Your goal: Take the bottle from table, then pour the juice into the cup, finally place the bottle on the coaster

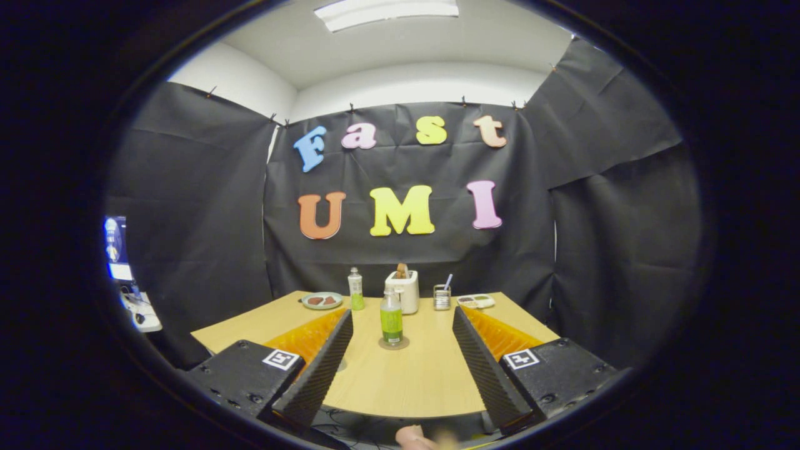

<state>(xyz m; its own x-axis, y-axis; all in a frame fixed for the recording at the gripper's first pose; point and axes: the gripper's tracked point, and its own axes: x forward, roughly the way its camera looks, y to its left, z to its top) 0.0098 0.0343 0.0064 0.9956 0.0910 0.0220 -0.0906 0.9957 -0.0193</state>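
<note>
The gripper (400, 350) stands wide open with nothing between its fingers, held back from the near edge of the wooden surface (425, 381). Just ahead of the fingers, roughly midway between them, the bottle (392, 319) stands upright on the coaster (394, 343), a small round disc under its base. The bottle is clear plastic with a green label and pale green juice inside; its cap looks to be on, though that is too small to be sure of.

Beyond it, near the far edge, sit a second, slimmer bottle (356, 290) (also with green contents), a plate (322, 300) to that bottle's side, a white toaster (403, 290), a small wire holder (442, 297) and a flat tray (476, 301). No cup can be made out with confidence.

As for handling, the bottle is probably light and a little springy, since thin plastic gives under a hard squeeze, and its smooth wall may slip. The labelled middle of the body looks the soundest place to grip: below the narrowing neck, and near the balance point, so the bottle is less likely to swing when tilted.
</note>
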